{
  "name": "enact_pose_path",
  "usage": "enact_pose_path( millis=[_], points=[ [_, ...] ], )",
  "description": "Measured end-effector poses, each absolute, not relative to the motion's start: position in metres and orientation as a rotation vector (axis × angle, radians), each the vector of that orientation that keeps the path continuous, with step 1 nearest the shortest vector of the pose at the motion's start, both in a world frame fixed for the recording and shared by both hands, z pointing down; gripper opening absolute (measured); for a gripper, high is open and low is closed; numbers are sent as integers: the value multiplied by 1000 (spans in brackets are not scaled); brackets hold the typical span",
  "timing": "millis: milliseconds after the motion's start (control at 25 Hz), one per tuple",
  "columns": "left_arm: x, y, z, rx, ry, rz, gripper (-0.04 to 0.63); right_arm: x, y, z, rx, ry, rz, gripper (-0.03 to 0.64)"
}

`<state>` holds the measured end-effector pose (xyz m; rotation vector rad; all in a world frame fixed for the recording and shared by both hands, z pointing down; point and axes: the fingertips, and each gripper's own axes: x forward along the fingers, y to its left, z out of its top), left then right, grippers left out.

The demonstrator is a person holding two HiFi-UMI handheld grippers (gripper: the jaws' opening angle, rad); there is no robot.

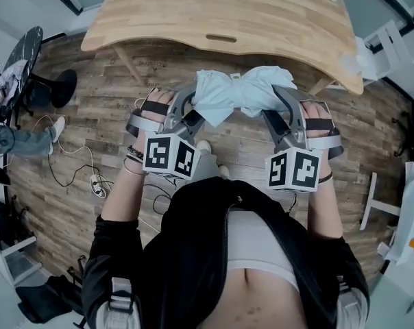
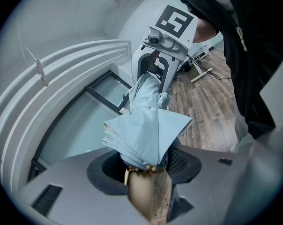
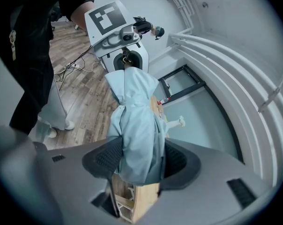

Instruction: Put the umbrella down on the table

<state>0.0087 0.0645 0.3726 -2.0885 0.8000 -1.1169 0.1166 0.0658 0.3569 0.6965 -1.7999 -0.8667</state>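
Umbrella [image 1: 238, 94]: pale blue, folded, fabric loosely bunched. Held roughly level, spanning both sets of fingers. One end is clamped in the left fingers [image 2: 184, 162], rib tips right at the pads. The other end is clamped in the right fingers [image 3: 103, 161]. Not on the bench [image 1: 227, 12].

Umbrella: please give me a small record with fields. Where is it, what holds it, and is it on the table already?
thing: folded light blue umbrella
position: in the air, roughly level, over the wood floor, just in front of the near edge of the table
left gripper: jaws closed on one end of the umbrella
right gripper: jaws closed on the other end
touching the table: no
task state: umbrella not yet put down
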Motion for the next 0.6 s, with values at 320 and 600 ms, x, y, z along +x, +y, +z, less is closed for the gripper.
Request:
enact_pose_path(
  millis=[320, 600],
  points=[
    [9, 43, 373, -2077, 802, -1116, 215, 117, 44, 358, 702, -1804, -873, 262],
    [4, -5, 374, -2075, 787, -1106, 215, 112, -2, 359, 718, -1798, -865, 262]
  ],
)
